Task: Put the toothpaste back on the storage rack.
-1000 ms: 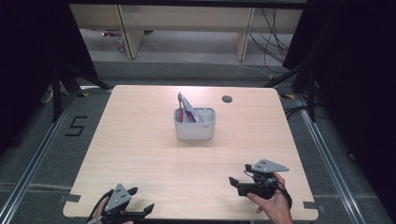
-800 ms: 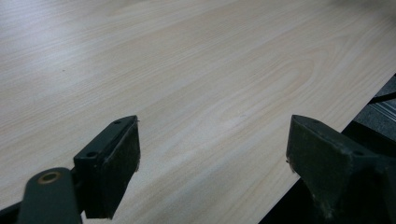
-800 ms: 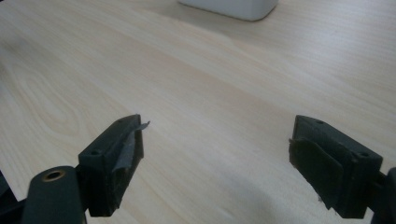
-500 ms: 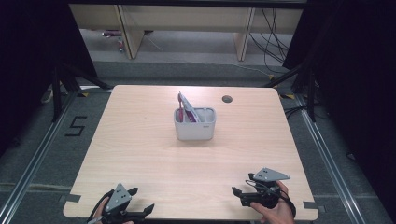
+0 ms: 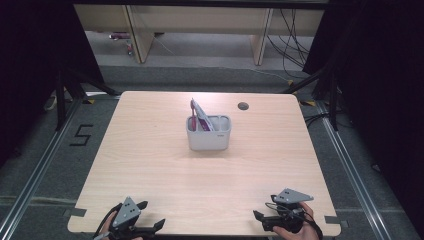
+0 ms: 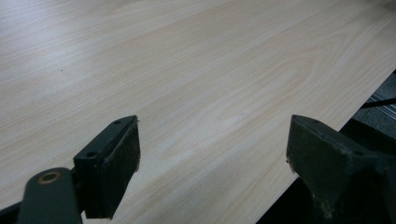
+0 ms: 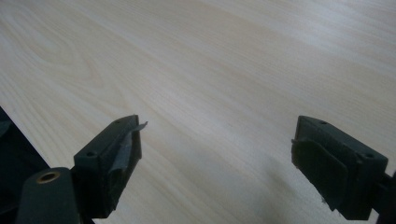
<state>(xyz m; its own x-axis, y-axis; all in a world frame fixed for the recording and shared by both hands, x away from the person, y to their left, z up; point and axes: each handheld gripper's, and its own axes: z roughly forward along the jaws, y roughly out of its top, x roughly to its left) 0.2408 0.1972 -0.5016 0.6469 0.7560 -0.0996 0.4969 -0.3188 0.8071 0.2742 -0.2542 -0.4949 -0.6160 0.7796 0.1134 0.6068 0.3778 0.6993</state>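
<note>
from the high view, the grey holder (image 5: 208, 133) sits mid-table with a pink-and-grey tool (image 5: 200, 115) leaning out of it, well beyond our left gripper (image 5: 150, 231) and right gripper (image 5: 260, 220). it looks light, stiff and slick; we'd grip its upper shaft. in both gripper views, jaws stand apart over bare table (image 6: 210, 70), holding nothing.

A holder (image 5: 209, 134) stands mid-table (image 5: 150, 150) (pens (image 5: 200, 116) in it), with a hole (image 5: 243, 106) behind to its right

A light wooden table (image 5: 150, 150) carries a grey holder (image 5: 208, 137) near its middle, toward the far side, with a round dark hole (image 5: 243, 106) just beyond it.
</note>
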